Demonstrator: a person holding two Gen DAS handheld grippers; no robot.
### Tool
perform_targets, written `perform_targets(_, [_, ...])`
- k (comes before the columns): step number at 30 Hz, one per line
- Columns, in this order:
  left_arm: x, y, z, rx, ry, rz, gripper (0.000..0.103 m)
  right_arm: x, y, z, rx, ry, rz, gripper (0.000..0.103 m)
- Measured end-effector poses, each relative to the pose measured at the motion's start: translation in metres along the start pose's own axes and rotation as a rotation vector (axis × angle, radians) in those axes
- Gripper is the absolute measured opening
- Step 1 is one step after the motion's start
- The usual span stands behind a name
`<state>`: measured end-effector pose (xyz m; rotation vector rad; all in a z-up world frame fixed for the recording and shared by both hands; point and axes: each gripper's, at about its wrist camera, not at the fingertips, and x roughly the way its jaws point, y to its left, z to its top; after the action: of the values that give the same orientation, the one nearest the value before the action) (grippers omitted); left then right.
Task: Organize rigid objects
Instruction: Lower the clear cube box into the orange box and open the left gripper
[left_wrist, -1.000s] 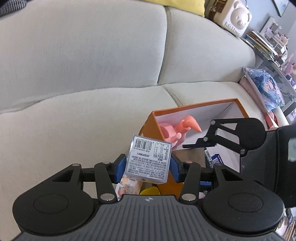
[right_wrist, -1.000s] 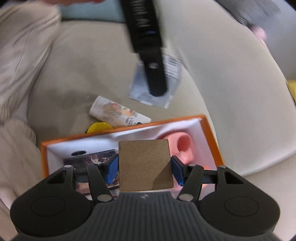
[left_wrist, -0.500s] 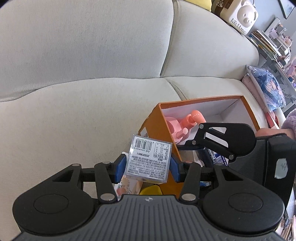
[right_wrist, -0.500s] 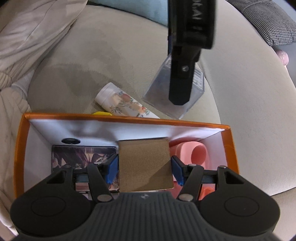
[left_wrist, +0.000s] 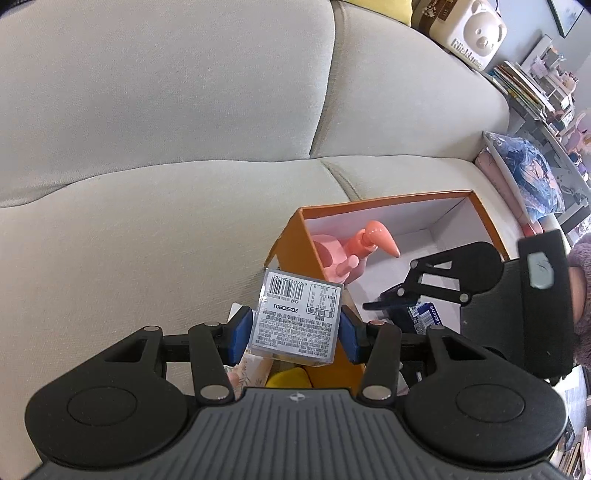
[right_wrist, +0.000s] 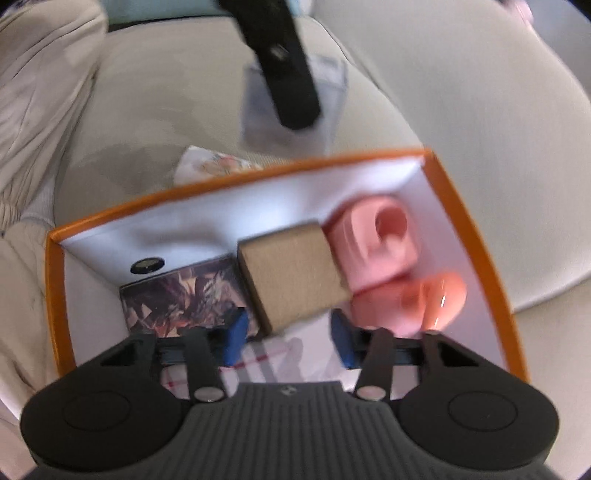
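Observation:
My left gripper (left_wrist: 293, 338) is shut on a clear-wrapped box with a barcode label (left_wrist: 297, 317), held above the sofa seat beside the orange box (left_wrist: 291, 251). In that open orange box (right_wrist: 55, 295) lie a pink pump bottle (right_wrist: 373, 243), a dark picture box (right_wrist: 181, 295) and a brown block (right_wrist: 291, 273). My right gripper (right_wrist: 288, 336) hangs over the box interior with its jaws closing. The brown block sits tilted just ahead of the blue pads (right_wrist: 236, 332), which do not press on it. The right wrist view is blurred.
A floral tube (right_wrist: 214, 162) and a yellow object (left_wrist: 288, 376) lie on the beige sofa seat (left_wrist: 147, 240) outside the box's wall. A blue printed cushion (left_wrist: 528, 177), books and a bear-shaped box (left_wrist: 476, 29) stand off to the right. Light fabric (right_wrist: 33, 110) is at the left.
The brown block has left the right gripper's pads and now lies tilted in the orange box. The right gripper has sunk lower into the box and rolled. The left gripper still holds the labelled box.

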<state>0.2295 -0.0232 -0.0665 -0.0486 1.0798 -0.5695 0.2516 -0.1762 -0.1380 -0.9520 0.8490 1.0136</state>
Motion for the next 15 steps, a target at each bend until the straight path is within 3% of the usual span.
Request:
perform_targets(3, [-0.002,-0.003,0.000,0.001,-0.003,0.004,0.056,0.005,-0.003,0.000,0.045,0.016,0.003,0.026])
perform_targets(10, [-0.017,-0.014,0.004,0.032,-0.035,-0.001,0.056,0.007,0.002,0.001,0.073,0.012,0.008,0.023])
perform_targets(15, [-0.029,-0.042,0.010,0.149,-0.063,-0.042,0.056,-0.015,-0.001,-0.010,0.125,-0.020,-0.035,0.025])
